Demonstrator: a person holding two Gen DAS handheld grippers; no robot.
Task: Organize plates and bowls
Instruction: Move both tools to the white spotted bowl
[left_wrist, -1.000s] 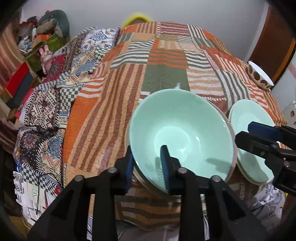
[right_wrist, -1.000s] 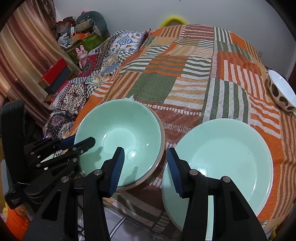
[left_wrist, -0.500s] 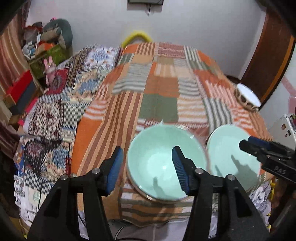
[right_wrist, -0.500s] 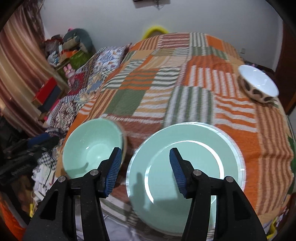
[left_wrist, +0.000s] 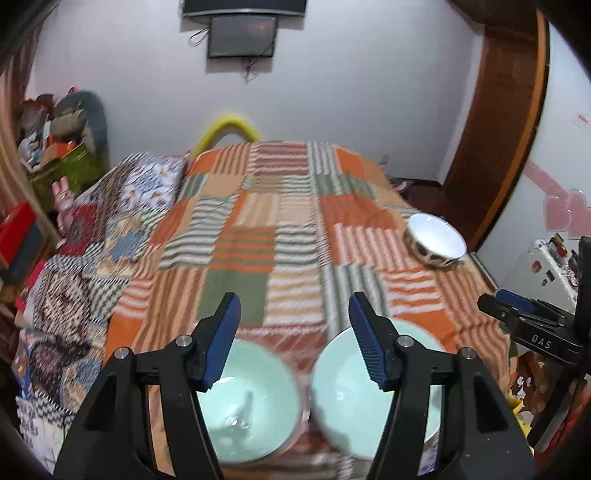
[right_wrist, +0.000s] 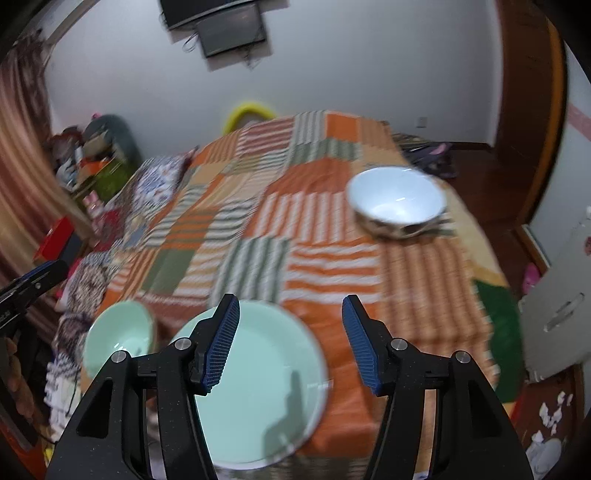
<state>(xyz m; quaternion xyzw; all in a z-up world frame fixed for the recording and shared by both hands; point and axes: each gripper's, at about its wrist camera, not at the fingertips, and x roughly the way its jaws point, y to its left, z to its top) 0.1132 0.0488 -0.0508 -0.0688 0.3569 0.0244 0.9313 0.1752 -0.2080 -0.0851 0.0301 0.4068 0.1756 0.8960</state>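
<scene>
A mint green bowl (left_wrist: 251, 402) (right_wrist: 120, 338) and a mint green plate (left_wrist: 343, 387) (right_wrist: 258, 384) lie side by side at the near edge of a bed under a striped patchwork blanket (left_wrist: 295, 240) (right_wrist: 295, 240). A white bowl with a brown spotted outside (left_wrist: 436, 240) (right_wrist: 397, 199) sits at the bed's far right. My left gripper (left_wrist: 293, 339) hangs above the green bowl and plate, its jaws opening, nothing between them. My right gripper (right_wrist: 290, 339) hangs over the plate, jaws opening and empty too; it also shows at the right (left_wrist: 517, 314).
A patterned quilt (left_wrist: 74, 280) drapes over the bed's left side. Boxes and toys (left_wrist: 55, 147) pile up at the far left. A wooden door frame (left_wrist: 498, 129) stands at the right, a dark screen (left_wrist: 242, 35) on the back wall. A yellow hoop (left_wrist: 227, 129) peeks behind the bed.
The left gripper let go of the green bowl's rim, opened and rose back from it. The right gripper opened wider, pulled back and swung right, bringing the white bowl into fuller view.
</scene>
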